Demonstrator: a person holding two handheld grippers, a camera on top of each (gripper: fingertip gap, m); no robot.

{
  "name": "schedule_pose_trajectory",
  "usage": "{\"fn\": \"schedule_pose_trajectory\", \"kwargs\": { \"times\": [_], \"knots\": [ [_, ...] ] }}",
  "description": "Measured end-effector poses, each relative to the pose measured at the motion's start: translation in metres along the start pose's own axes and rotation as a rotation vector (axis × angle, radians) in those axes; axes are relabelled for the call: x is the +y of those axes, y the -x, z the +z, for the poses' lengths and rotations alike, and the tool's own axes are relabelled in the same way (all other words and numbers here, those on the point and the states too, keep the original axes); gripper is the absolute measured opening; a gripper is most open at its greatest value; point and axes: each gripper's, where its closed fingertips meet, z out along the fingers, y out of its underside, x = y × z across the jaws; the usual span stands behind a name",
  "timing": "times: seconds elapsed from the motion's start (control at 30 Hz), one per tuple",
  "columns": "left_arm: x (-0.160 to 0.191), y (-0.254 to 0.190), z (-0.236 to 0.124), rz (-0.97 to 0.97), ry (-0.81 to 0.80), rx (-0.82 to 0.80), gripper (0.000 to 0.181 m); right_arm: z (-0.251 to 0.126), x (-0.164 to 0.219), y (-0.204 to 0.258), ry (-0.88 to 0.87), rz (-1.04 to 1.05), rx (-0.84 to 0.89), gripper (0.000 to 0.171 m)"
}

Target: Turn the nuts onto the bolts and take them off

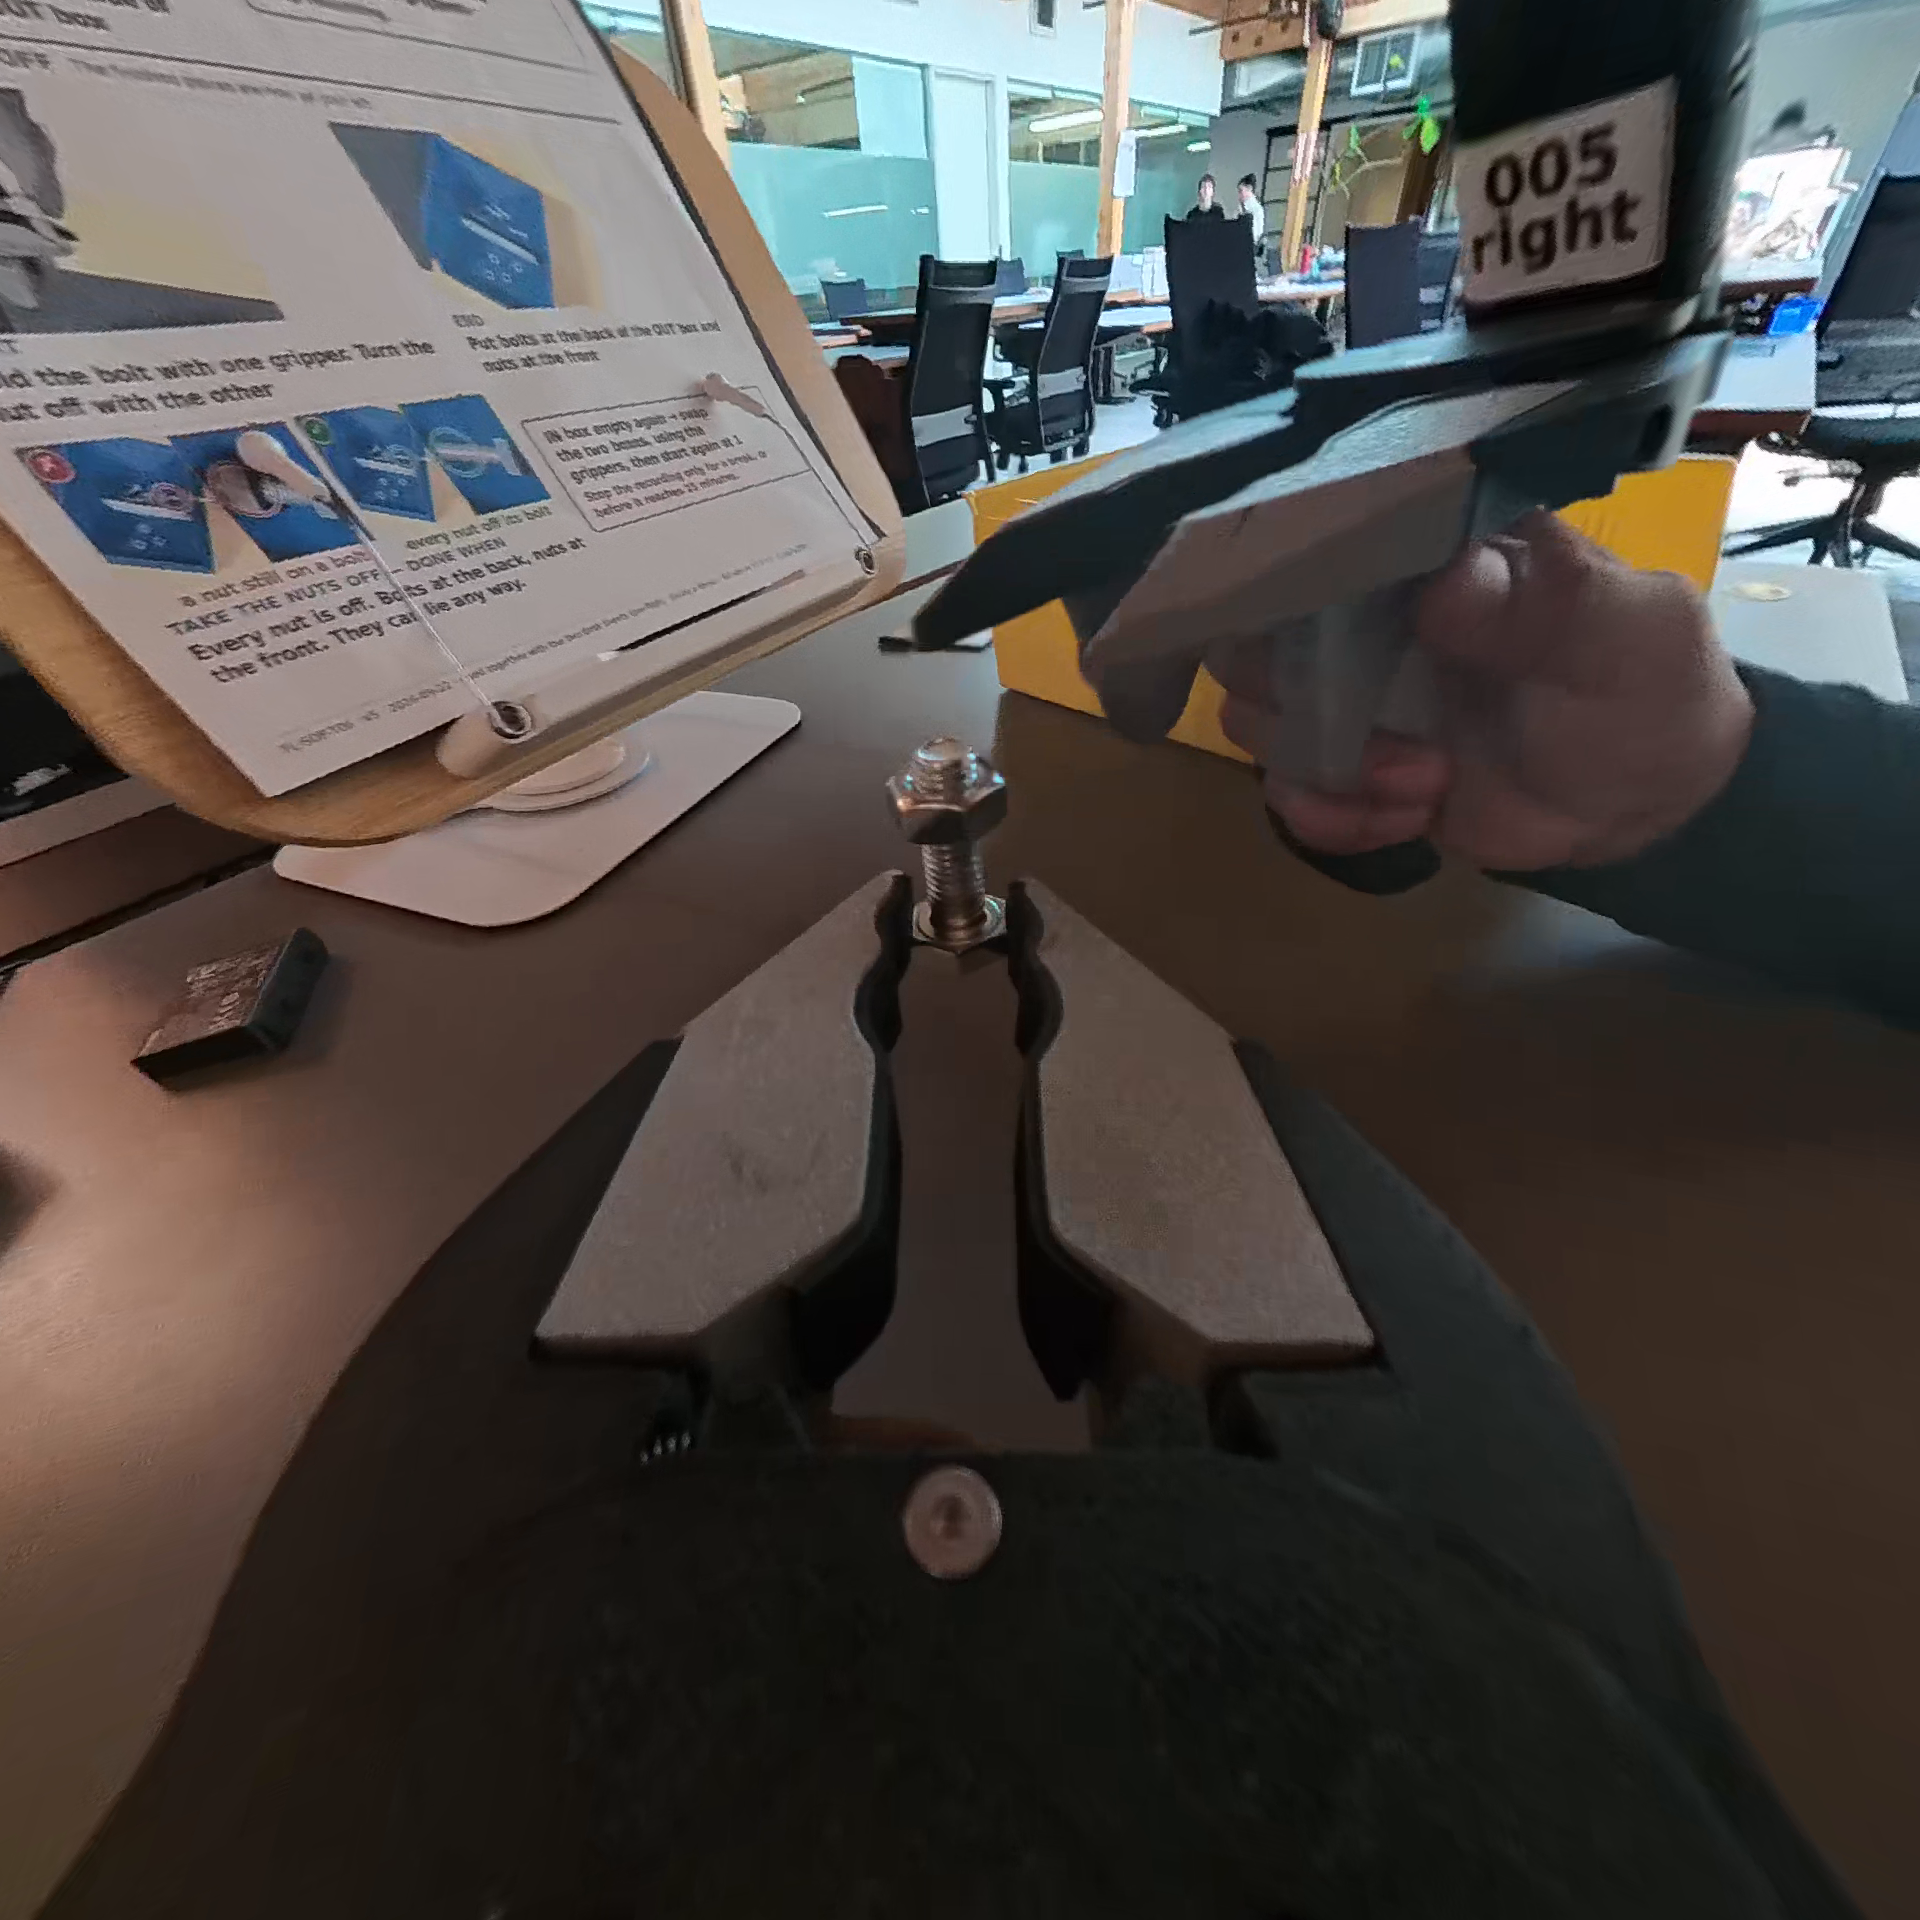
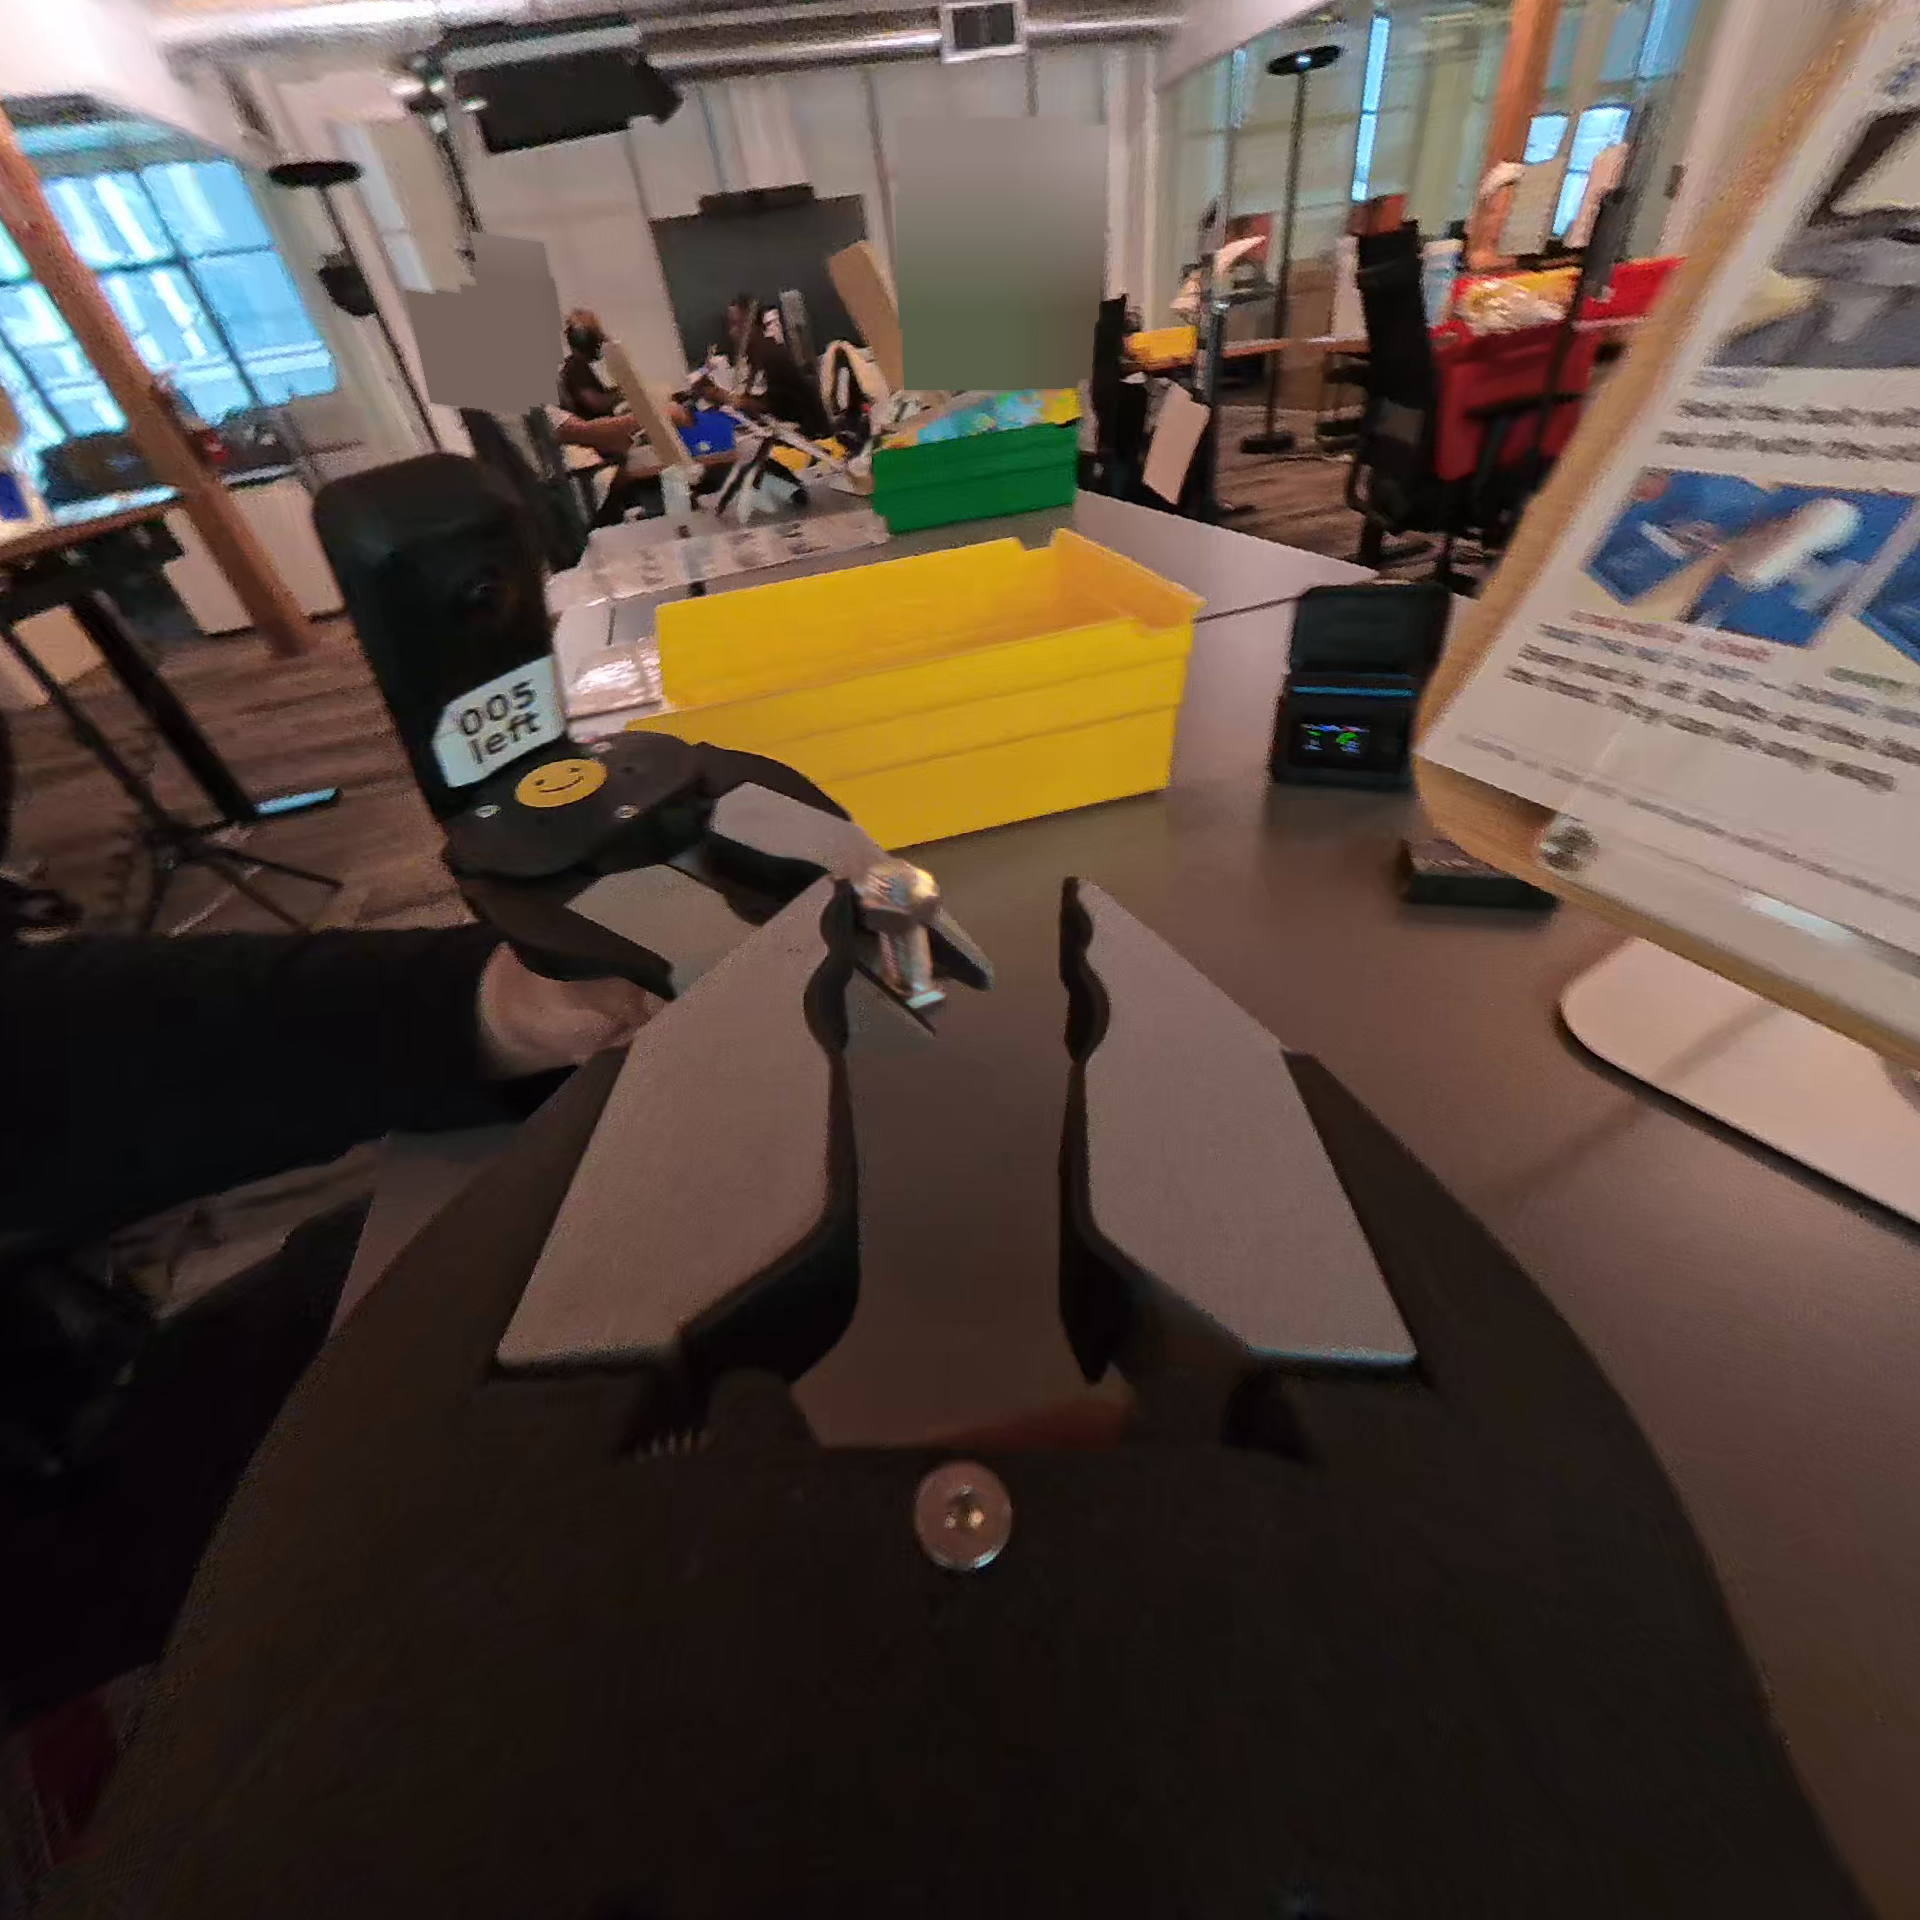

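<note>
Steel bolt (image 1: 948, 914) stands upright, pinched at its head by the left gripper (image 1: 954, 940) fingers, with the nut (image 1: 945, 800) threaded near its top. Right gripper (image 2: 951, 961) hovers near it above the brown surface (image 1: 1455, 1143), its fingers parted and holding nothing.

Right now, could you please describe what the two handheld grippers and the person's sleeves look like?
Both the left gripper and the right gripper have black bodies with flat grey fingers edged in wavy black pads. Each carries a white label; the left also has a yellow smiley sticker. Sleeves are dark.
</note>
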Motion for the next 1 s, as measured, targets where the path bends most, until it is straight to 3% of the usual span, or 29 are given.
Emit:
{"fn": "schedule_pose_trajectory", "kwargs": {
  "times": [0.1,0.2,0.4,0.57,0.63,0.8,1.0],
  "knots": [
    [0.002,-0.011,0.003,0.048,0.012,0.025,0.016,0.015,0.012,0.018,0.077,-0.111,-0.009,0.041],
    [-0.002,-0.006,0.001,0.030,-0.009,0.007,0.016,0.018,0.023,0.006,0.141,-0.141,0.066,0.033],
    [-0.001,0.001,-0.001,0.004,-0.008,-0.004,0.016,-0.003,-0.001,-0.002,-0.003,0.003,0.005,0.034],
    [0.001,-0.011,0.003,0.055,0.008,0.019,0.016,0.020,0.017,0.018,0.107,-0.125,0.007,0.038],
    [-0.001,-0.005,0.001,0.039,-0.005,0.001,0.016,0.018,0.022,0.008,0.136,-0.136,0.058,0.030],
    [-0.003,0.005,-0.002,-0.004,-0.020,-0.022,0.016,-0.004,0.004,-0.015,0.036,-0.012,0.083,0.028],
    [0.002,-0.010,0.004,0.059,0.010,0.012,0.016,0.018,0.013,0.017,0.098,-0.147,0.041,0.034]
  ]
}}
